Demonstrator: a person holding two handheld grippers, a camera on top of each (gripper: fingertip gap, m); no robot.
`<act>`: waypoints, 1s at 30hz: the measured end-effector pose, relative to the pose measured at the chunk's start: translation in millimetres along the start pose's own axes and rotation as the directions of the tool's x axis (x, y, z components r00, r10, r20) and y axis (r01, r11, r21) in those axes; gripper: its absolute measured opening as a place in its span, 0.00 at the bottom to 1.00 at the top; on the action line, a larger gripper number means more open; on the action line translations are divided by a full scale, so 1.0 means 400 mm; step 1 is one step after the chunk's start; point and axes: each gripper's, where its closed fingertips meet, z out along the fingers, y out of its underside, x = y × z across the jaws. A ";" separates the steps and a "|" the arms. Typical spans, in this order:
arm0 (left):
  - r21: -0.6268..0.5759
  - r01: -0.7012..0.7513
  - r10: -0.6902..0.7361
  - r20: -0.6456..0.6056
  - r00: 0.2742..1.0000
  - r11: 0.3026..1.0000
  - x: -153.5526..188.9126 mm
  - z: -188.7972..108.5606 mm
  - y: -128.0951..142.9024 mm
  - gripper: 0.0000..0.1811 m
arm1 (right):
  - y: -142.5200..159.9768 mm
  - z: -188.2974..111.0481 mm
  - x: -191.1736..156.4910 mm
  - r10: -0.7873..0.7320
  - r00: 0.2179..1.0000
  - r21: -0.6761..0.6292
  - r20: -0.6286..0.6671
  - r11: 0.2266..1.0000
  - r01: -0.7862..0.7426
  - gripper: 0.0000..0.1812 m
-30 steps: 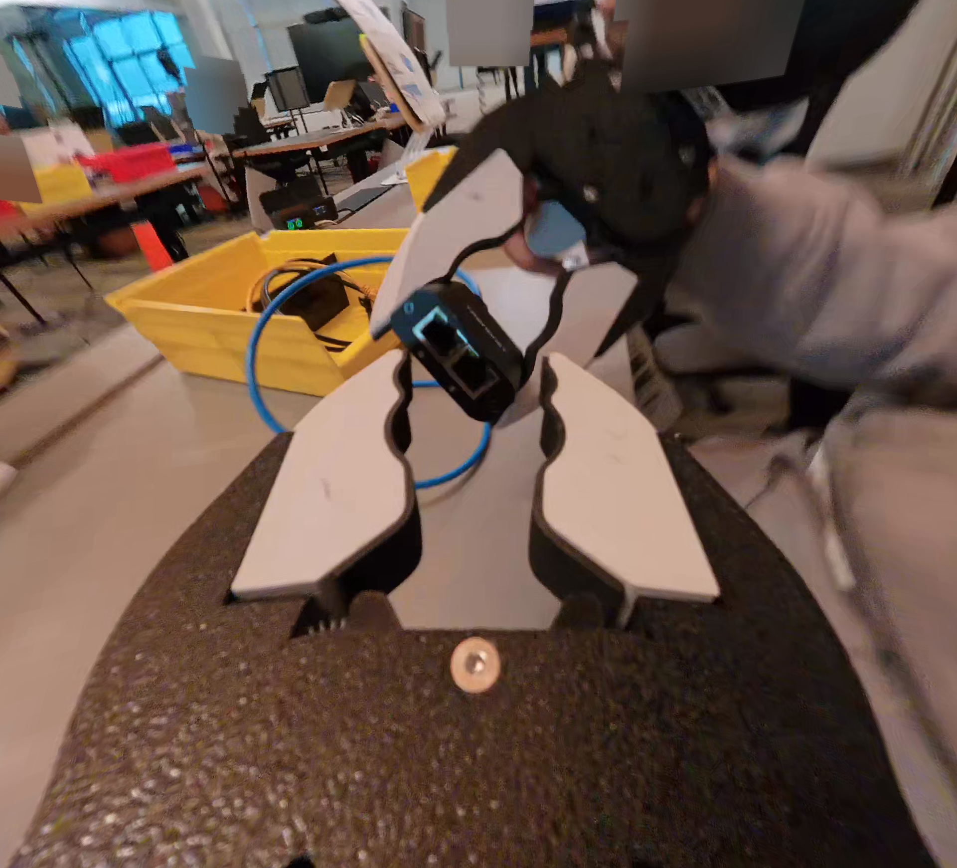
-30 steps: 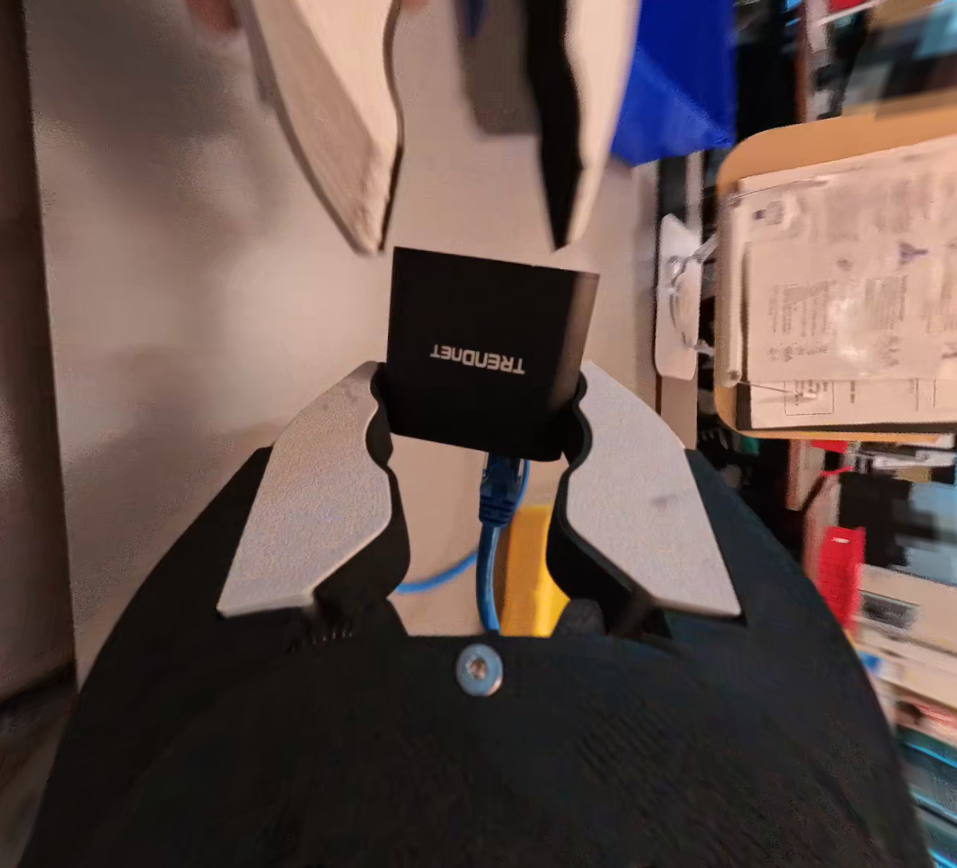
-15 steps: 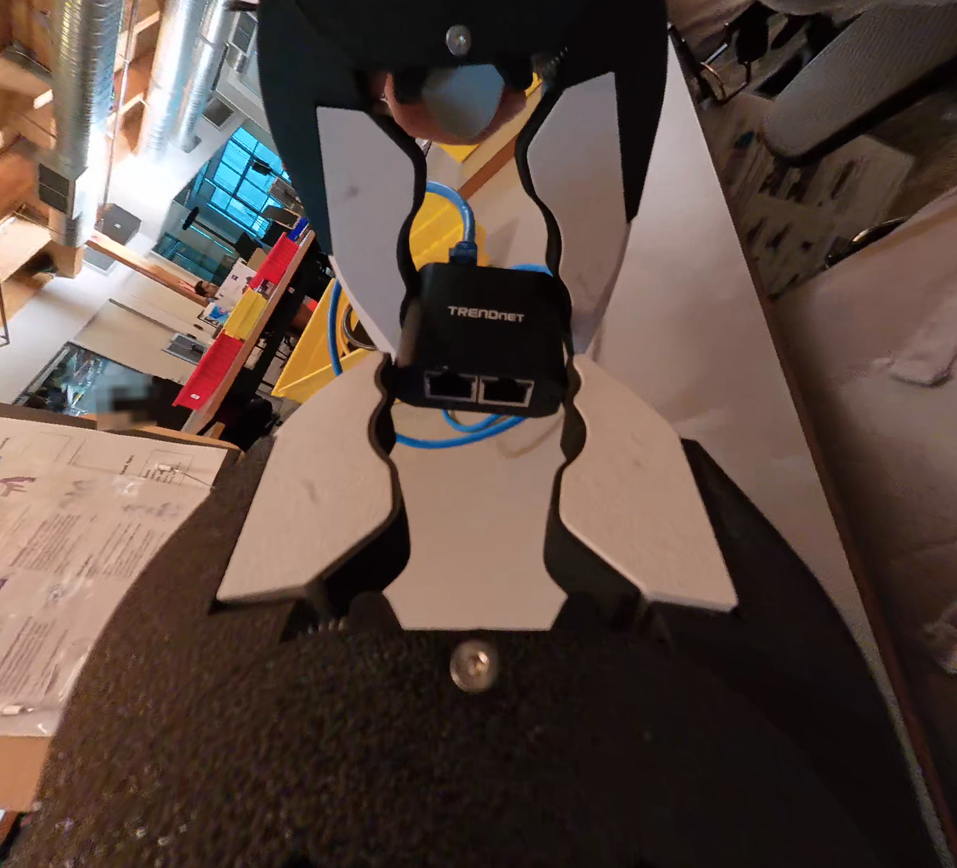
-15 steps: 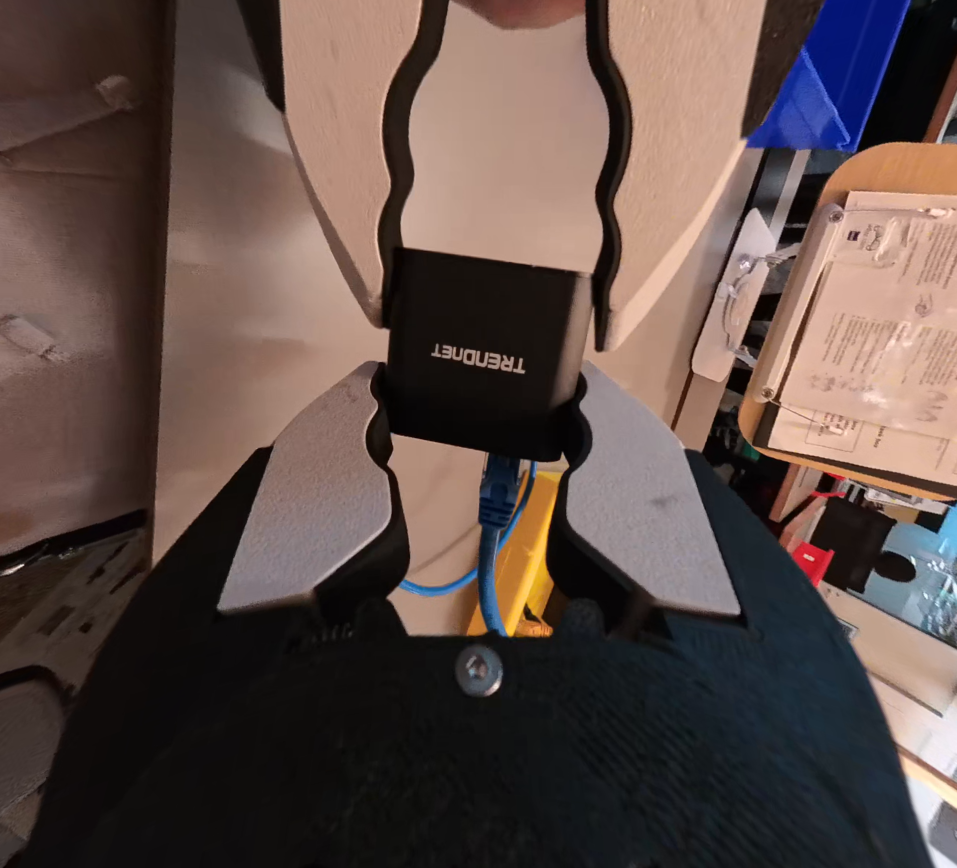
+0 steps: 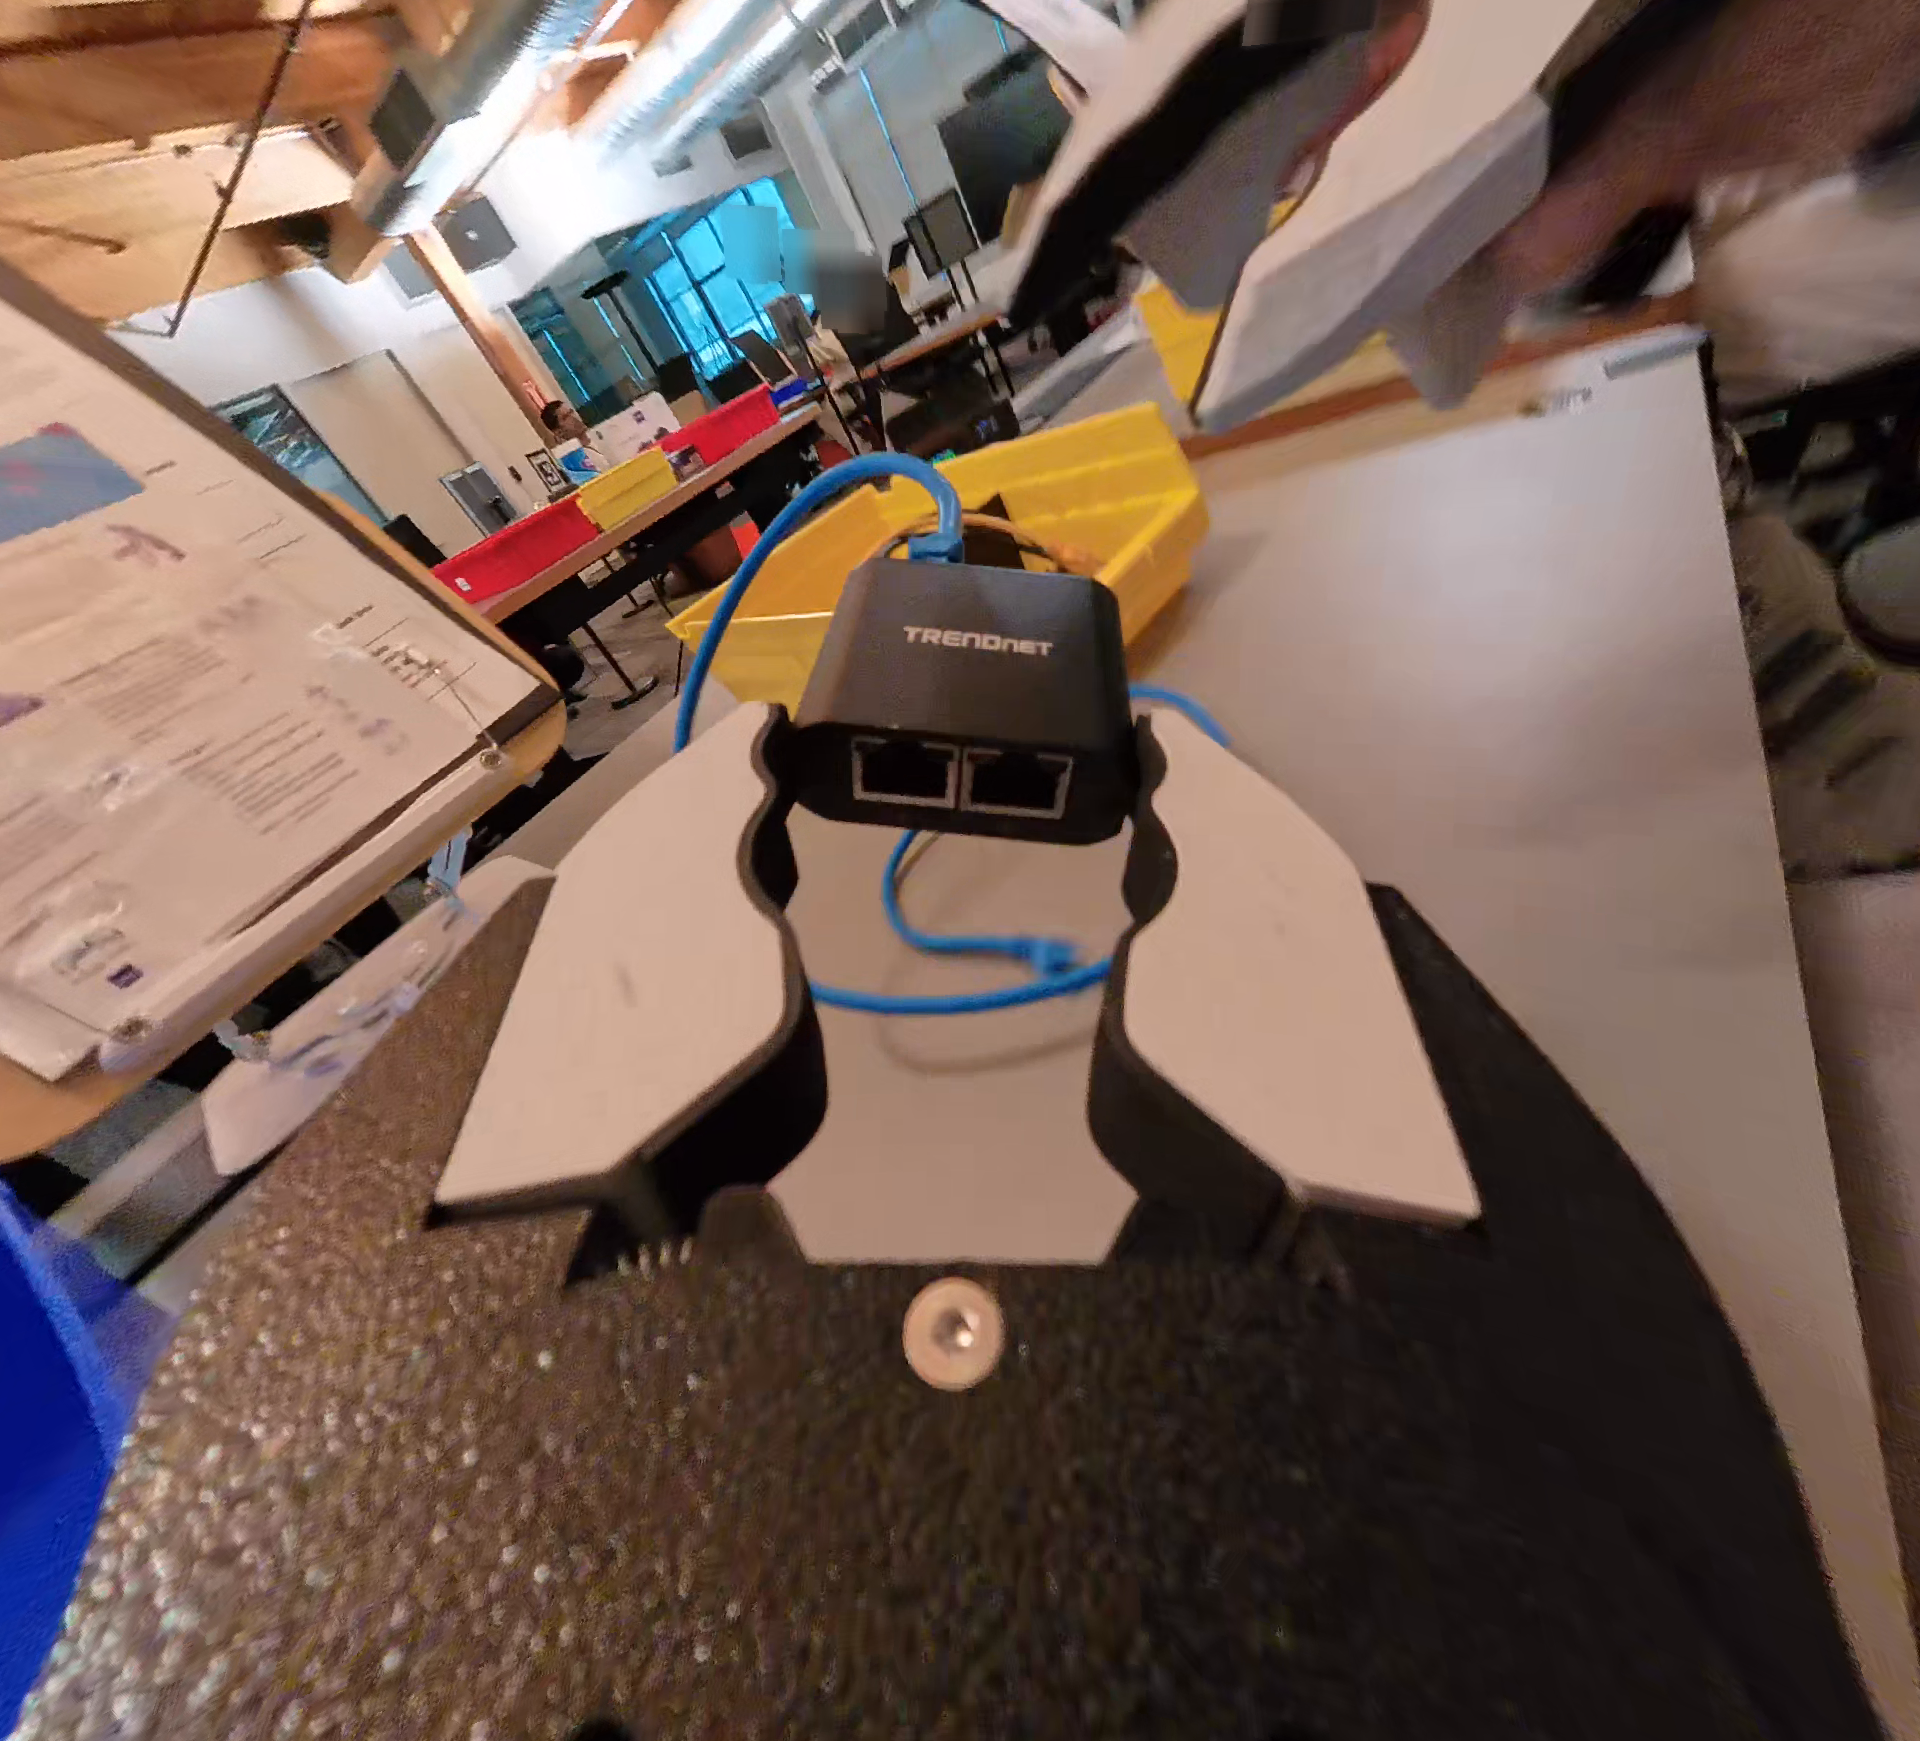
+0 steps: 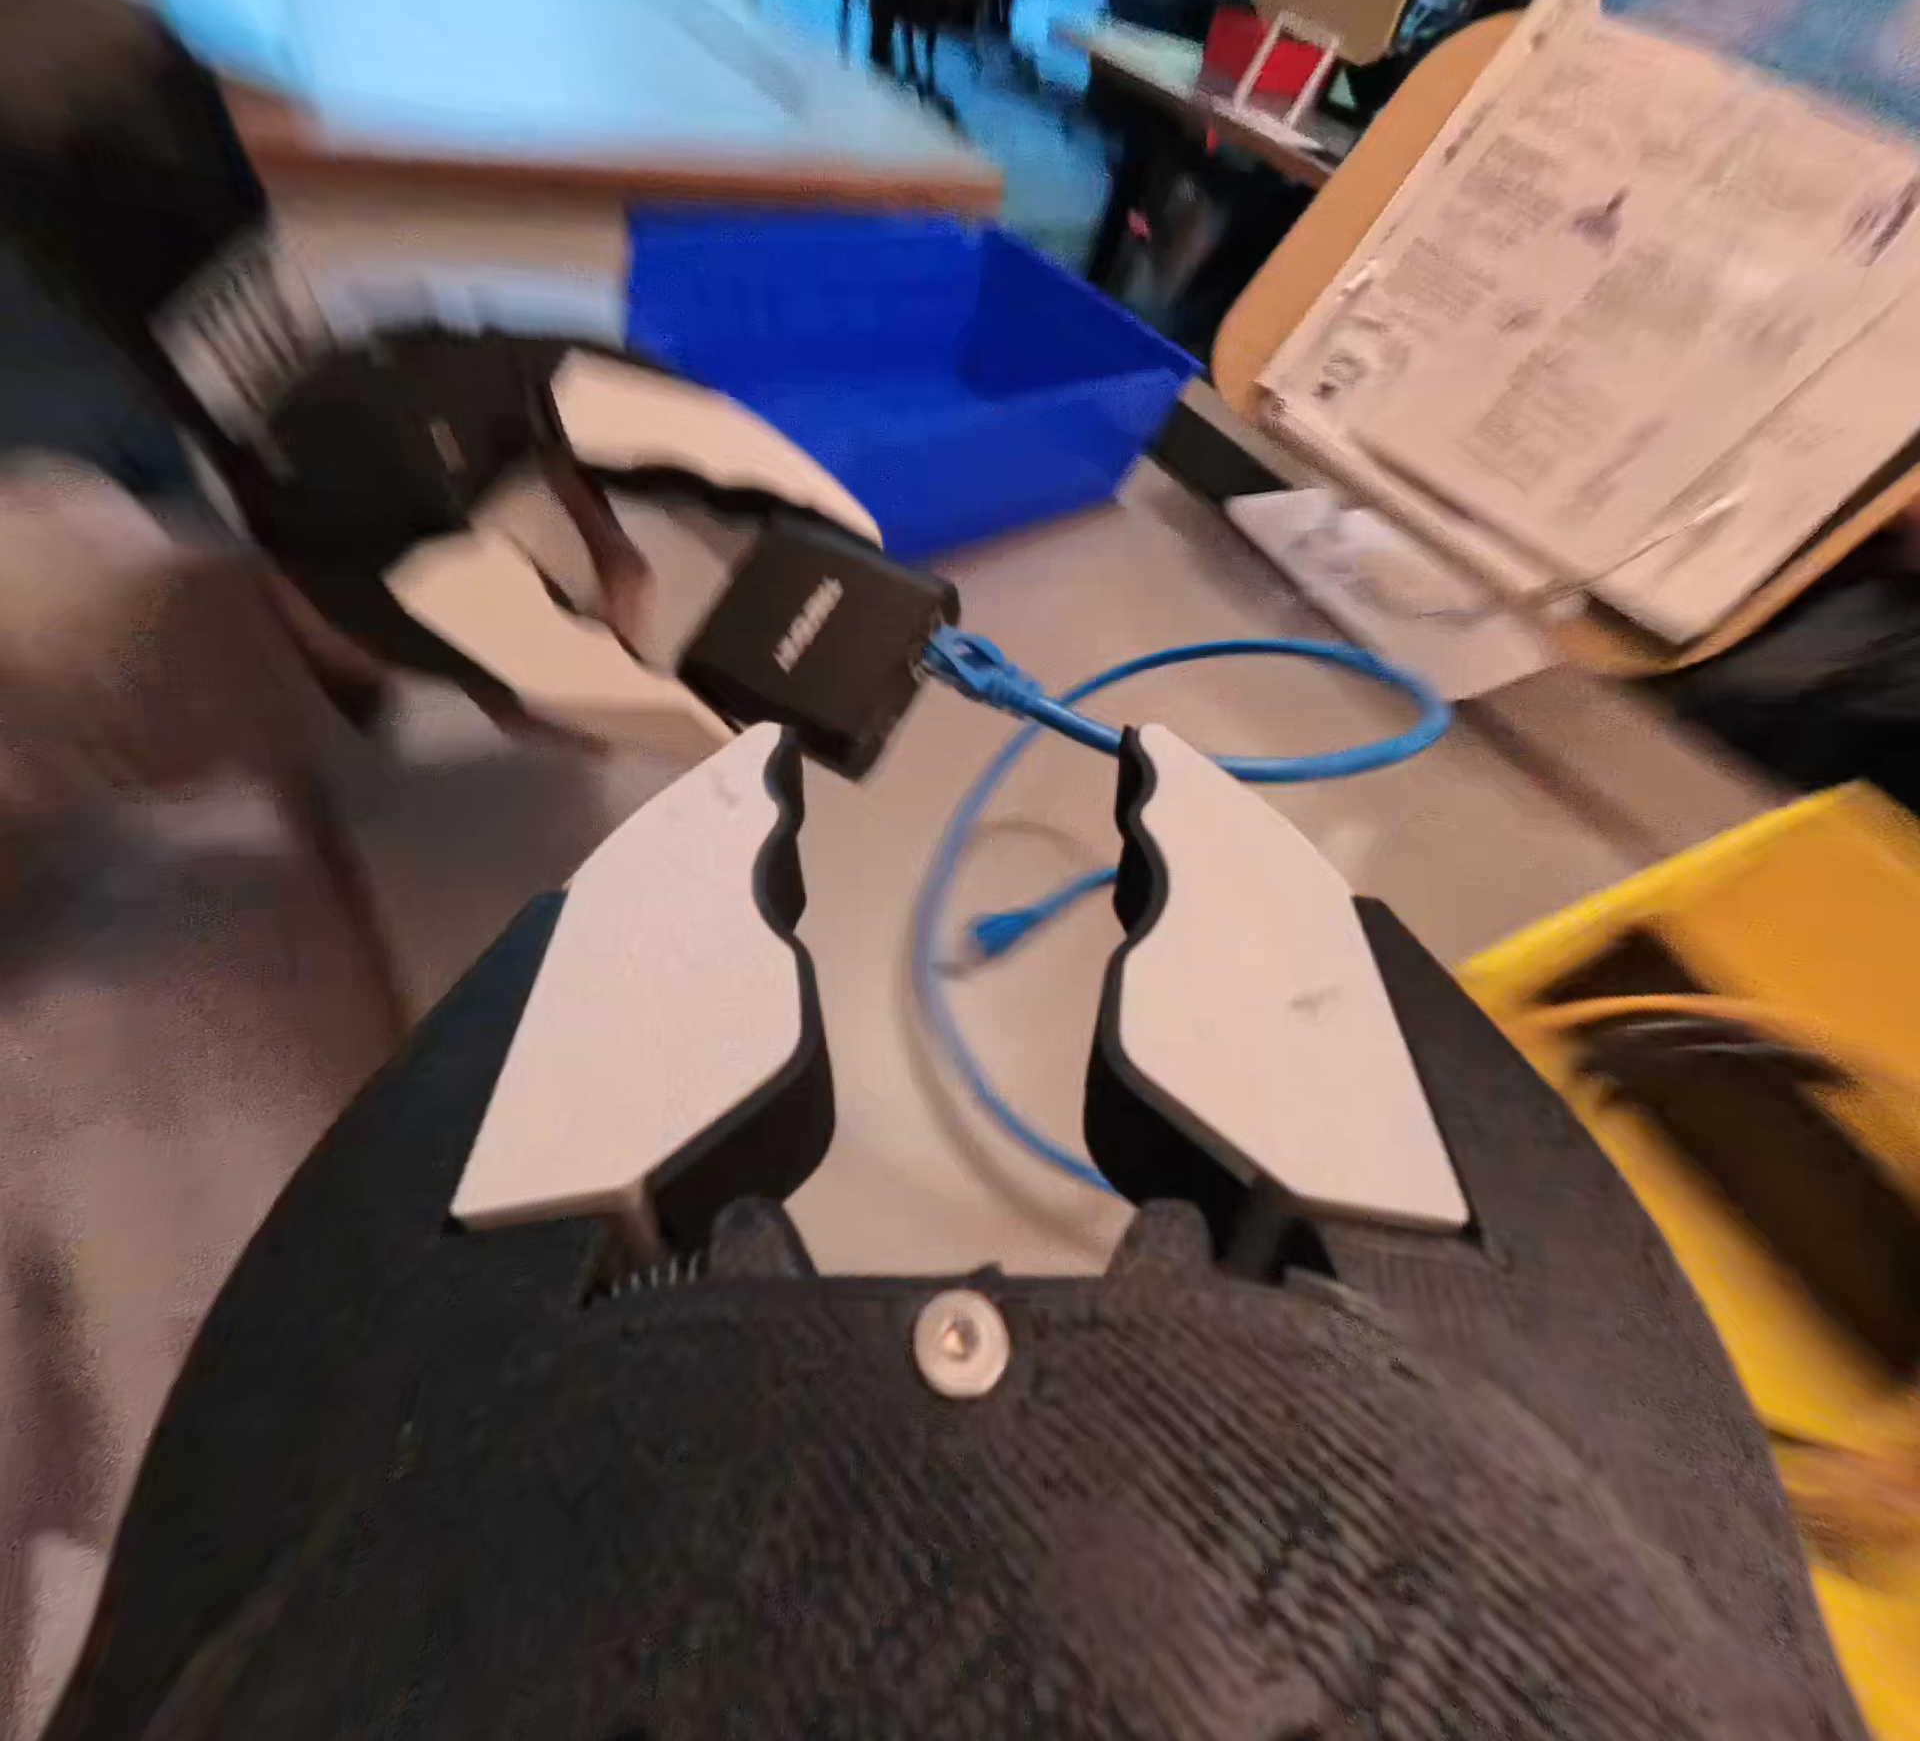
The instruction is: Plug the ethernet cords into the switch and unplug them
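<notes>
My left gripper (image 5: pixel 958 737) is shut on the black switch (image 5: pixel 966 683) and holds it above the grey table (image 5: pixel 1455 704). Two empty ports face the camera. A blue ethernet cord (image 5: pixel 727 590) is plugged into the switch's far side and loops down to the table. Its free plug (image 5: pixel 1039 950) lies under the switch. My right gripper (image 6: pixel 953 741) is open and empty, just right of and below the switch (image 6: pixel 831 642). The cord (image 6: pixel 1299 663) and free plug (image 6: pixel 1003 933) show there too. The left gripper's fingers (image 6: pixel 686 444) are blurred. The right gripper (image 5: pixel 1247 216) is a blur at upper right.
A yellow bin (image 5: pixel 1091 486) holding cables stands behind the switch; it is at the right in the right wrist view (image 6: pixel 1714 964). A blue bin (image 6: pixel 883 361) stands at the far side. A tan board with papers (image 5: pixel 208 704) leans at the left. A person's grey sleeve (image 6: pixel 125 652) is at the left. Tip to tip, the grippers are about 8 cm apart.
My right gripper has opened, let go of the switch and pulled back. My left gripper has closed on the switch and now holds it alone. Both views have swung round.
</notes>
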 end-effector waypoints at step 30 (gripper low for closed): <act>0.144 -0.125 0.131 -0.034 0.991 0.982 0.033 -0.024 -0.057 0.39 | -0.015 0.113 -0.144 0.716 0.488 0.007 0.500 0.560 -0.829 0.14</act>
